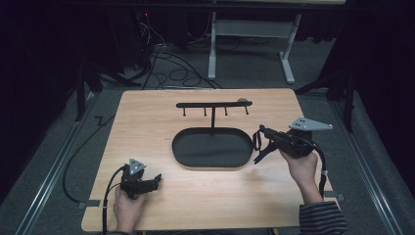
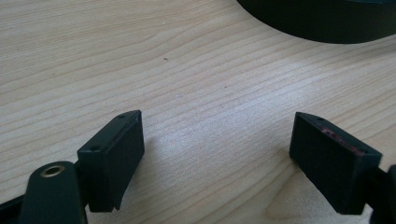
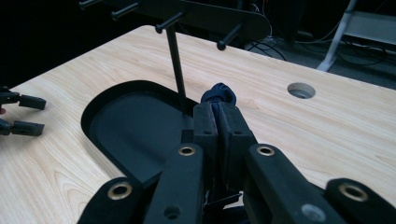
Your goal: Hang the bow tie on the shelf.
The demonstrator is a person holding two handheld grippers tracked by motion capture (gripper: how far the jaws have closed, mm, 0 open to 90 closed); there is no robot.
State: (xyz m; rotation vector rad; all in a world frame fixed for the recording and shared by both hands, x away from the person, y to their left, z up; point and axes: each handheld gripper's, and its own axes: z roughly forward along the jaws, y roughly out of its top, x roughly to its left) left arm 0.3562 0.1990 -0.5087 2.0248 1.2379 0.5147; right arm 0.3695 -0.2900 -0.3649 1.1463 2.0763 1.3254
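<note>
Evidently the work stood at an early stage. At the left of the worktop (image 1: 147, 112), the left tool (image 1: 157, 179) rested low near the front edge, its jaws set wide apart with nothing between them but bare wood grain, as the left gripper view showed. In the middle stood the black stand (image 1: 213, 105), an oval tray (image 1: 212, 148) with an upright post carrying a crossbar with four pegs; all the pegs looked bare. To the right, the right tool (image 1: 260, 133) hovered just beside the tray's right end, its jaws pressed together on a dark strap (image 1: 255, 143), a loop of which hung down from them. By my judgement the picking up was done, and what remained was to carry the strap to the crossbar and hang it on a peg.
</note>
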